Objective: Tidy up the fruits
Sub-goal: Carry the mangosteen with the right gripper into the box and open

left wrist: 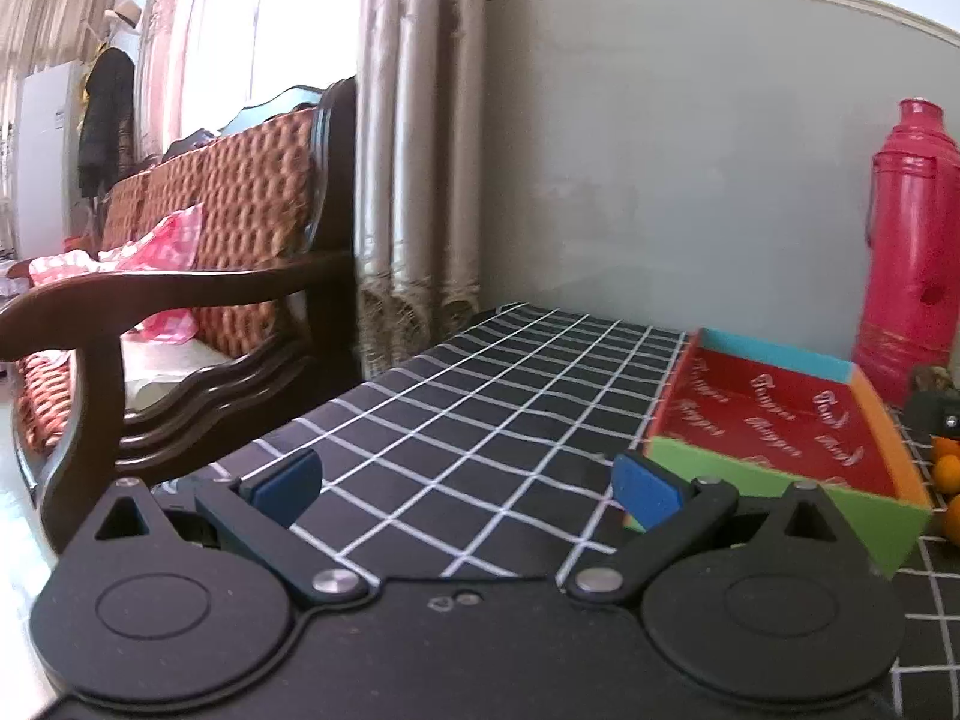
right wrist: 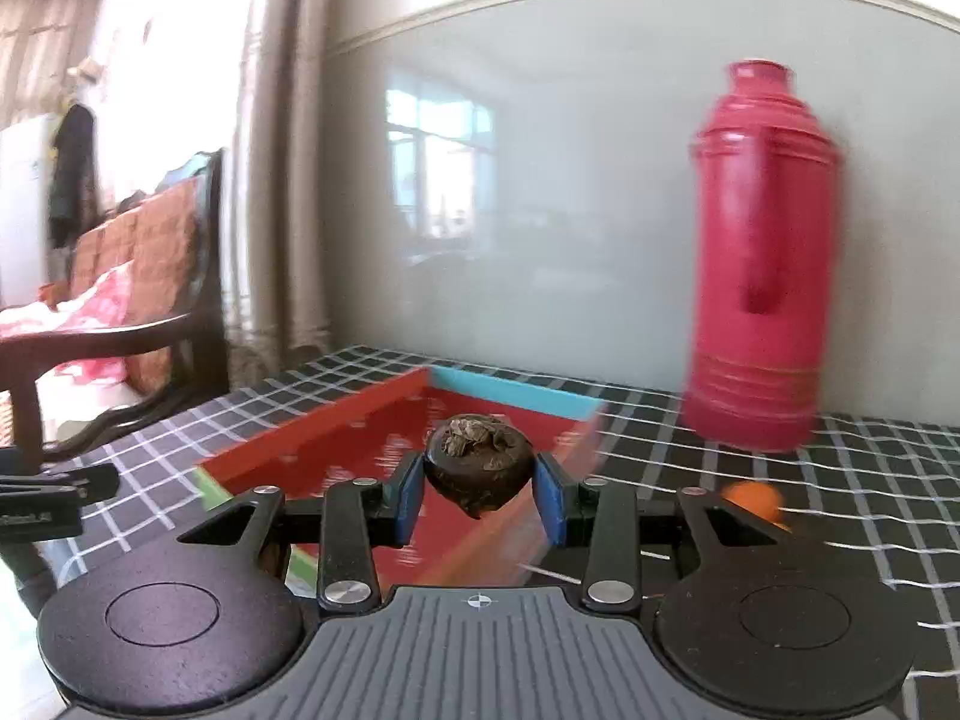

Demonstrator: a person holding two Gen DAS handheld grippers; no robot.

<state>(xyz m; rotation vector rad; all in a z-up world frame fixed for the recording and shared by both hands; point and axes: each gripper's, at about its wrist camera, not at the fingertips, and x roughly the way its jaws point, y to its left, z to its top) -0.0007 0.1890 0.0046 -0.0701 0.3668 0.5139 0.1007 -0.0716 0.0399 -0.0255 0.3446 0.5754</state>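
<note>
At lower centre, the right claw [right wrist: 479,489] pinches a dark brown round mangosteen [right wrist: 478,461] just above the red-floored cardboard tray [right wrist: 360,441], which lies directly ahead. The left claw [left wrist: 465,489], spread and empty, hovers over the checked counter [left wrist: 480,396].

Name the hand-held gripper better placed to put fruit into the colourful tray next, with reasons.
Right. The right hand-held gripper is shut on the dark mangosteen, held in front of the colourful tray. The left hand-held gripper is open, holds nothing and sits over the checked cloth.
</note>
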